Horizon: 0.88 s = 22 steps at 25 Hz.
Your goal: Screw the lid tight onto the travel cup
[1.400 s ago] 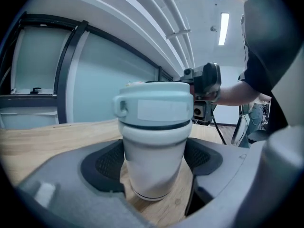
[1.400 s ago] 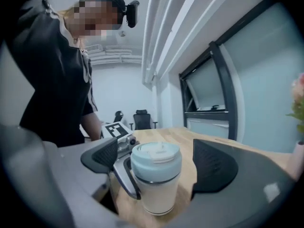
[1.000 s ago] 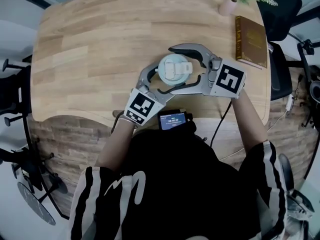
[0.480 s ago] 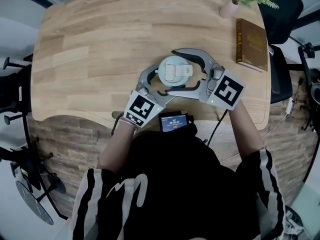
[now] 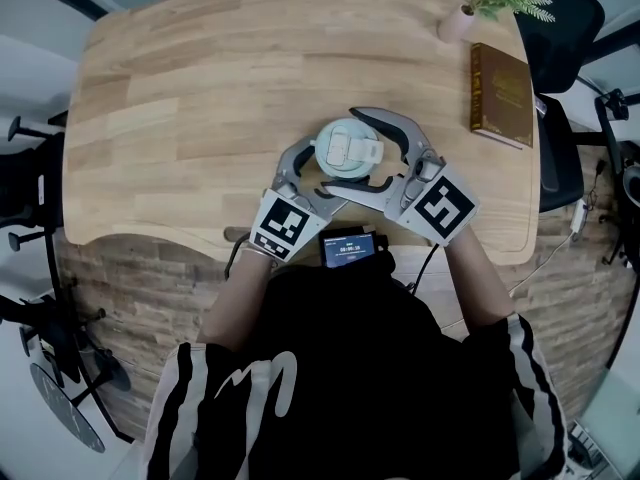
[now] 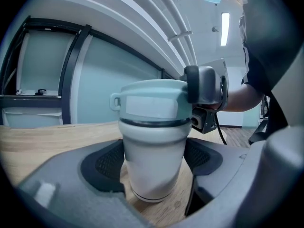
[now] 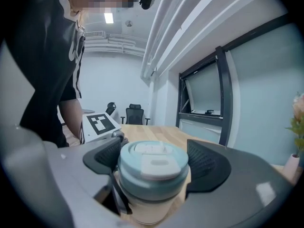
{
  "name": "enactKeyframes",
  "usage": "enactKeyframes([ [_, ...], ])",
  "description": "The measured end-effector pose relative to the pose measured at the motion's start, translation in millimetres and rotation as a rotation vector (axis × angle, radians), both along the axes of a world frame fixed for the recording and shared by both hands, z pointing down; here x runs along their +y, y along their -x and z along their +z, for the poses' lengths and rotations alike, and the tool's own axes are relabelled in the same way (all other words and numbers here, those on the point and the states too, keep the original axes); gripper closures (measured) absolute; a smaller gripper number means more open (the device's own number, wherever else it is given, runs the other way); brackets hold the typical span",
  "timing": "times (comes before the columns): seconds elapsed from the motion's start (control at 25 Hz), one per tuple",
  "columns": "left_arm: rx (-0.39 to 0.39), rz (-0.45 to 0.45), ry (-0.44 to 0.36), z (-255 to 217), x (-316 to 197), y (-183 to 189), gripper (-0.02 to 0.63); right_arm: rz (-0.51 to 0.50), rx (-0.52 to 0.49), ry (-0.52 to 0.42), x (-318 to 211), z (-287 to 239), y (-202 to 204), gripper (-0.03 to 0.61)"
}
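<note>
1. The left gripper (image 6: pixel 154 161) is clamped on the body of the travel cup (image 6: pixel 153 141). In the left gripper view both dark pads are pressed against the cup's sides, low down.
2. The right gripper (image 7: pixel 153 163) is set higher, round the lid (image 5: pixel 348 150). Its jaws have just been closing with the lid between them, and in the right gripper view a pad is seen against the lid on either side, so the lid is judged to be gripped.
3. The cup is stood upright on the wooden table (image 5: pixel 200 98), close to the near edge and a little right of the middle. A small screen (image 5: pixel 350 244) lies just nearer, and a book (image 5: pixel 500 90) lies well apart at the far right.
4. The lid is already seated level on the cup, with only a dark band showing between it and the body. Tightening is judged to be the step in hand. How far the thread has been taken up cannot be told, so at least a final turn against the held body is taken as left.
5. The cup is seen as a pale cream body that tapers toward the base, with a thin dark line low down. The lid is pale blue-green, with a flat flip tab on top and a small loop at one side.
</note>
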<state>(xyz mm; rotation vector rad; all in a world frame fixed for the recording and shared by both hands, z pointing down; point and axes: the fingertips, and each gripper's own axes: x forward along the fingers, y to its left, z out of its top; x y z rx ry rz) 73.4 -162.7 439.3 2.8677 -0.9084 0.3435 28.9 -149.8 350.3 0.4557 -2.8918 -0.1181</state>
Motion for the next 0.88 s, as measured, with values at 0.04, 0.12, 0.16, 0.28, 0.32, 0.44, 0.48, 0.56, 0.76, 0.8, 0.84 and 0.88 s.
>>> enactKeyframes([
  [0.04, 0.001, -0.002, -0.001, 0.2, -0.2, 0.2, 0.212, 0.018, -0.002, -0.002, -0.8, -0.1, 0.1, 0.146],
  [0.12, 0.003, -0.005, -0.001, 0.3, -0.3, 0.4, 0.212, 0.058, 0.003, -0.005, -2.0, 0.7, -0.2, 0.146],
  [0.16, 0.003, -0.006, -0.001, 0.3, -0.1, 0.5, 0.212, 0.079, 0.005, -0.006, -2.4, 0.9, -0.4, 0.146],
  [0.28, 0.003, -0.01, -0.001, -0.2, -0.2, 0.9, 0.212, 0.139, 0.004, -0.006, -4.3, -0.1, -0.8, 0.146],
  [0.32, 0.003, -0.012, -0.001, -0.3, -0.3, 1.0, 0.212, 0.156, 0.006, -0.006, -4.7, -0.2, -1.1, 0.146],
  [0.44, 0.007, -0.016, 0.0, -0.2, -0.3, 1.4, 0.212, 0.212, 0.013, -0.008, -5.6, -0.1, -1.9, 0.146],
  [0.48, 0.007, -0.017, 0.0, -0.2, -0.4, 1.7, 0.212, 0.23, 0.013, -0.007, -6.0, -0.1, -2.3, 0.147],
  [0.56, 0.006, -0.018, -0.002, -0.2, -0.6, 1.8, 0.212, 0.263, 0.009, -0.007, -6.5, -0.7, -3.0, 0.149],
  [0.76, 0.009, -0.028, -0.003, 0.1, -0.1, 1.7, 0.212, 0.32, -0.002, -0.007, -6.6, -1.0, -5.0, 0.153],
  [0.8, 0.01, -0.03, -0.003, 0.0, 0.0, 1.7, 0.212, 0.331, 0.0, -0.005, -6.5, -0.9, -5.5, 0.153],
  [0.84, 0.01, -0.032, -0.003, -0.2, 0.3, 1.8, 0.212, 0.343, 0.001, -0.005, -6.5, -0.9, -5.9, 0.153],
  [0.88, 0.009, -0.034, -0.003, -0.3, 0.4, 1.9, 0.212, 0.357, 0.001, -0.005, -6.5, -1.0, -6.3, 0.153],
])
